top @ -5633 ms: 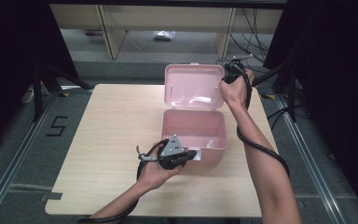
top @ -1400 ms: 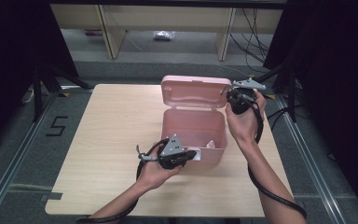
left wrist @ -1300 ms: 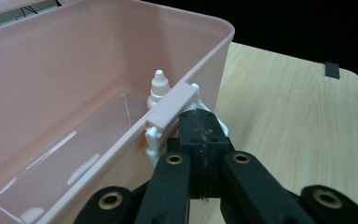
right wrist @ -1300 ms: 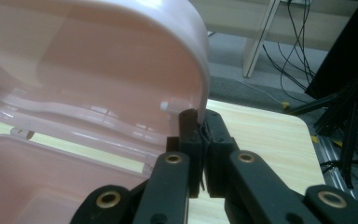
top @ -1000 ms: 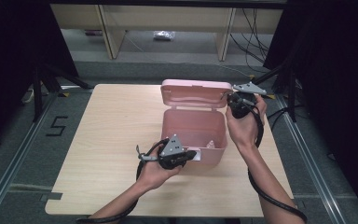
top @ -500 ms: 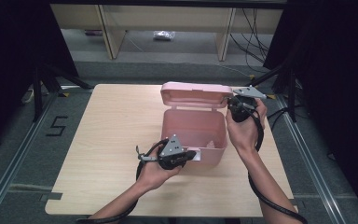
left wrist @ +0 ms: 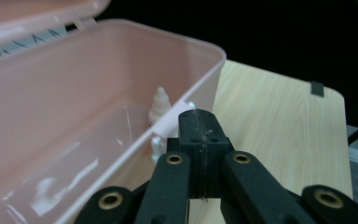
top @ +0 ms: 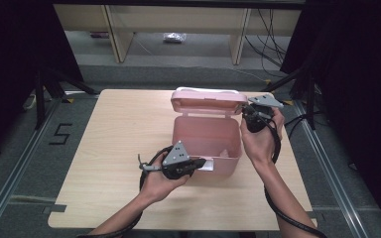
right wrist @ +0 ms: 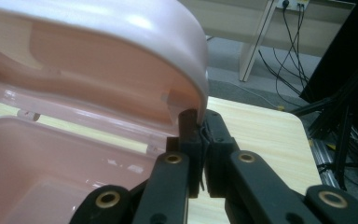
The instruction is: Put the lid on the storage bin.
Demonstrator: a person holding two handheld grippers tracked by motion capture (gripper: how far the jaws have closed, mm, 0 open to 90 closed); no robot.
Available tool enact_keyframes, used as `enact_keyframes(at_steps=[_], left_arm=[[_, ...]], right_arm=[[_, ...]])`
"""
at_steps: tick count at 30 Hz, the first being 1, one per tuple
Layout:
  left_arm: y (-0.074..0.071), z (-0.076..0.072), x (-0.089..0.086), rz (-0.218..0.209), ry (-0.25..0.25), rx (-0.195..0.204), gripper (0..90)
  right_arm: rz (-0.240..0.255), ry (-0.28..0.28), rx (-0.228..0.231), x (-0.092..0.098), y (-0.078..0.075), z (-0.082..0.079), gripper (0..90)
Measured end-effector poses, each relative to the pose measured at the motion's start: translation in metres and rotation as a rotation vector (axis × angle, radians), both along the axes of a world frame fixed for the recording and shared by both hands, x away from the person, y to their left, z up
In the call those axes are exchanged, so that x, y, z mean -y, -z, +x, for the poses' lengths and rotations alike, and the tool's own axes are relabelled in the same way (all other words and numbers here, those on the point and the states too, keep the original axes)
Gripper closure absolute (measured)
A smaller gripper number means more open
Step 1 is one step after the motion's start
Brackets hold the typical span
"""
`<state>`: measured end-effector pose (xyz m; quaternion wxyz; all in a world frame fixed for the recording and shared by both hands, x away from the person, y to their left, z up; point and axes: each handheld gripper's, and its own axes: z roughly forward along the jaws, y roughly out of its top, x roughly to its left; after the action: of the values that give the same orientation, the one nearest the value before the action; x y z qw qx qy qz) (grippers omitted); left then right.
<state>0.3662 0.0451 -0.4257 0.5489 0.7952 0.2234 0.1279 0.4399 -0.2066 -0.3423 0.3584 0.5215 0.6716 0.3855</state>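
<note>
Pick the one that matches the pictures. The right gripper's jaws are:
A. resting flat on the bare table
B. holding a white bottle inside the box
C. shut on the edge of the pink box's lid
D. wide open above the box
C: in the right gripper view the right gripper has its jaws pinched on the rim of the lid, which stands half raised over the open box.

Wooden table, black tripod at left — cables behind
</note>
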Motion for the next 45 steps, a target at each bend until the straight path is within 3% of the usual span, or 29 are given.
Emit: enact_keyframes(at_steps=[10, 19, 24, 27, 33, 45], left_arm=[[-0.023, 0.016, -0.028, -0.063, -0.111, 0.029, 90.0], [-0.030, 0.027, -0.043, -0.090, -0.179, 0.033, 90.0], [-0.032, 0.031, -0.047, -0.096, -0.197, 0.037, 90.0], [-0.033, 0.032, -0.048, -0.097, -0.202, 0.038, 90.0], [-0.034, 0.034, -0.048, -0.105, -0.210, 0.040, 90.0], [-0.033, 0.036, -0.048, -0.107, -0.218, 0.039, 90.0]], right_arm=[[-0.002, -0.004, 0.009, 0.000, 0.004, -0.006, 88.5], [0.003, 0.004, -0.003, -0.001, 0.006, -0.012, 88.3], [-0.017, -0.002, 0.009, 0.000, 0.008, -0.015, 88.2], [0.002, 0.007, -0.012, -0.002, 0.009, -0.018, 88.1], [-0.012, 0.005, 0.008, -0.001, 0.013, -0.021, 87.9], [-0.011, 0.001, -0.004, -0.002, 0.023, -0.032, 87.5]])
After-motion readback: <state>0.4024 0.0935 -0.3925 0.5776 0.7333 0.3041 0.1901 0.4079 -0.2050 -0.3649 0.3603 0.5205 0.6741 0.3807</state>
